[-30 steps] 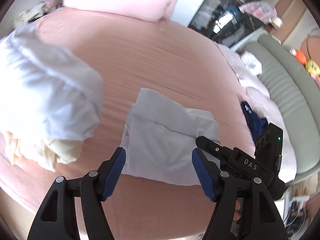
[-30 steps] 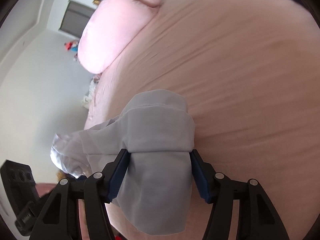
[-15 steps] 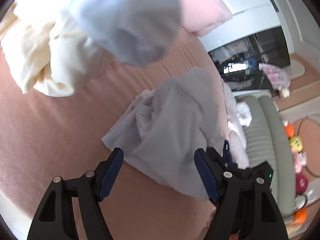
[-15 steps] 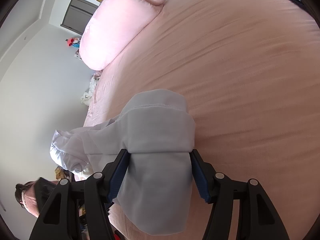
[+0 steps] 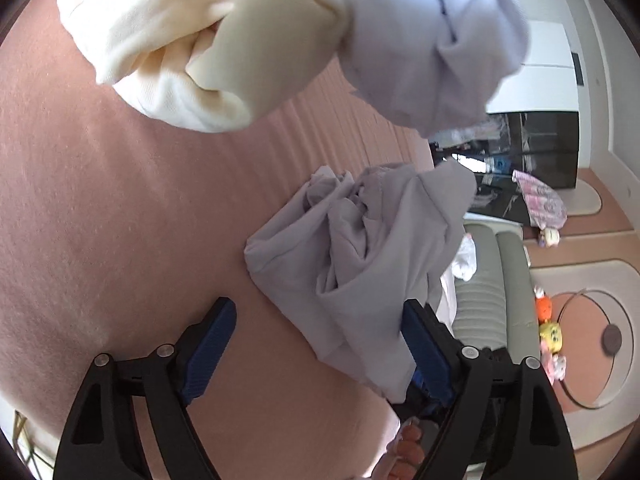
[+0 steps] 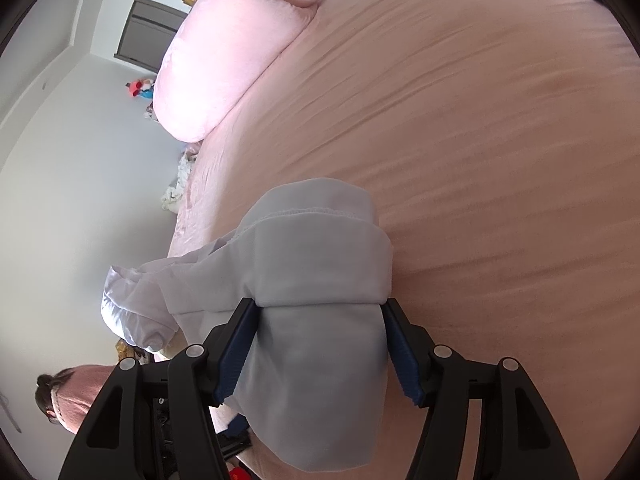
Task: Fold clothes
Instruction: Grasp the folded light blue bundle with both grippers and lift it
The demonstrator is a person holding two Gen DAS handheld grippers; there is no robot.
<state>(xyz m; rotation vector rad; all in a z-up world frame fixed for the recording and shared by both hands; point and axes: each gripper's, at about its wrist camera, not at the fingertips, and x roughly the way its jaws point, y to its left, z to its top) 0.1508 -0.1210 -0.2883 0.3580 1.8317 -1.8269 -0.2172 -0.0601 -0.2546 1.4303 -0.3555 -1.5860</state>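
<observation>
Rolling down toward the bed (image 5: 120,220), the left claw (image 5: 320,354) is opening with nothing clamped, while the right claw (image 6: 320,348), easing apart, brackets the grey garment (image 6: 316,304) at six o'clock, suggesting a fresh regrasp.

Bed (image 6: 480,140): big, pink sheet, soft wrinkles.
Pillow (image 6: 232,52): pink and puffy, at the far end of the bed.
Sofa (image 5: 492,280): grey-green, striped, right beside the bed.
Toys (image 5: 550,332): orange and yellow, on the floor near the sofa.
Dark cabinet (image 5: 532,148): shiny front, by the white wall.
Grey door (image 6: 148,32): far off, behind the pillow.
</observation>
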